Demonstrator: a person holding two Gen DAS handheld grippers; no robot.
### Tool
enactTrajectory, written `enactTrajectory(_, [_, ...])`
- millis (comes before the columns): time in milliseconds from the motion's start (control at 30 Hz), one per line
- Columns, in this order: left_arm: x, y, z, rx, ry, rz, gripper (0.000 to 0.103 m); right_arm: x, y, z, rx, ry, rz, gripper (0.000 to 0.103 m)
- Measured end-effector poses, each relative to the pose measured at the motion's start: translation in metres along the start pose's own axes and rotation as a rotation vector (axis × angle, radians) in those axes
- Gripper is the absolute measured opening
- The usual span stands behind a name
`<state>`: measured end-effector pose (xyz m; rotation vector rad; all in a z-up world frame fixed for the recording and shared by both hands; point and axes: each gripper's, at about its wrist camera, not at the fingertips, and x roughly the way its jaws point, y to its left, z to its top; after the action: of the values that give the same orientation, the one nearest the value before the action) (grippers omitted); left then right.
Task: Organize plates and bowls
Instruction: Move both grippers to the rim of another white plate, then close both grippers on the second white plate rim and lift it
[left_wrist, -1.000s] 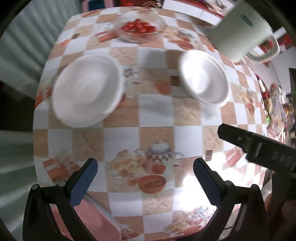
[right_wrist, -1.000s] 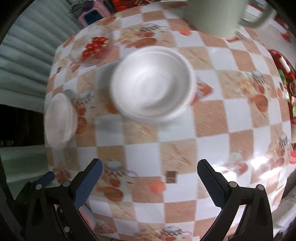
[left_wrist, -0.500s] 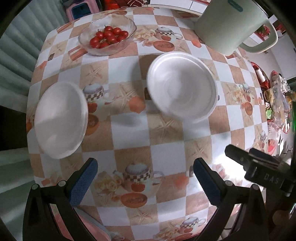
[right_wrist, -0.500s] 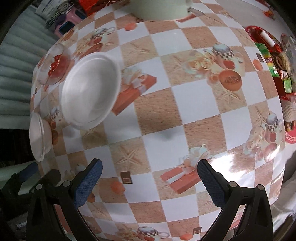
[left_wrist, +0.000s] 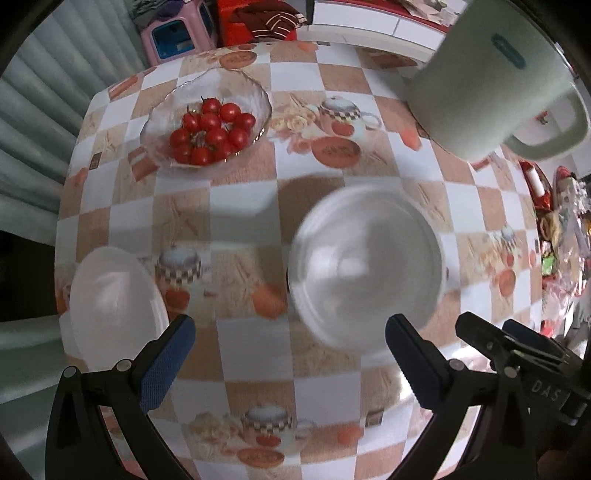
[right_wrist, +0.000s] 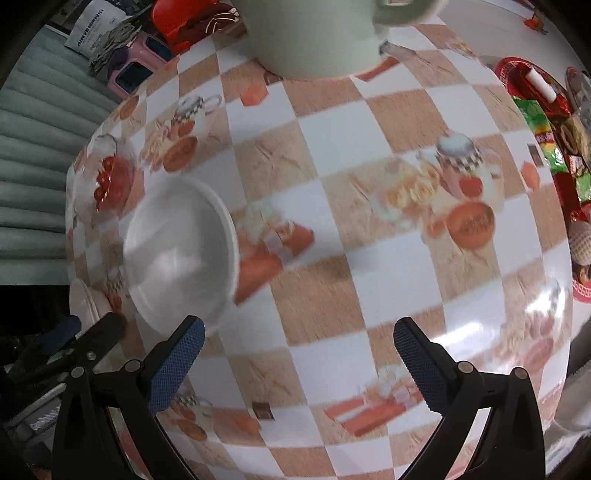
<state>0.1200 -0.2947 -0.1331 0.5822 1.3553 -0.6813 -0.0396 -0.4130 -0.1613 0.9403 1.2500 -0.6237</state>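
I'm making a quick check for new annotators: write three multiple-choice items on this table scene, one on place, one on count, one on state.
1. Where is the glass bowl of tomatoes relative to the white dishes?
A nearer the camera
B farther back
C stacked on one

2. How many white dishes lie on the tablecloth?
A one
B two
C four

3. How are the left tongs?
A open, empty
B shut on a dish
C holding the jug

Answers:
1 B, it sits beyond both.
2 B, left dish and centre dish.
3 A, fingers spread with only cloth between.

Bright, even light; motion blur — fisheye bending; tablecloth (right_wrist: 546, 332) glare.
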Motion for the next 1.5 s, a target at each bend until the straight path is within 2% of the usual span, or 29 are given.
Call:
enactTrajectory(133, [0.012, 0.002, 0.013, -0.026, 0.019, -0.012, 0.103, 0.009, -0.001, 0.017, 0.03, 0.01, 0.018, 0.103])
enactTrajectory(300, [0.032, 0.002, 0.02, -0.037, 0.043, -0.025, 0.103, 0.024, -0.001, 0.03, 0.022, 0.031, -0.015, 0.103])
enactTrajectory(700, [0.072, 0.008, 0.023, -0.044, 0.1, -0.001, 0.103, 0.053, 0.009, 0.041, -0.015, 0.071, -0.007, 0.103])
enactTrajectory(867, [0.084, 0.009, 0.024, -0.049, 0.12, 0.013, 0.103, 0.065, 0.016, 0.046, -0.034, 0.08, -0.034, 0.103])
enactTrajectory(1267, [0.093, 0.016, 0.018, -0.046, 0.113, 0.035, 0.103, 0.082, 0.045, 0.051, -0.081, 0.089, -0.088, 0.103])
enactTrajectory(1500, [0.101, 0.013, 0.028, -0.04, 0.144, 0.034, 0.103, 0.086, 0.05, 0.049, -0.081, 0.094, -0.088, 0.103])
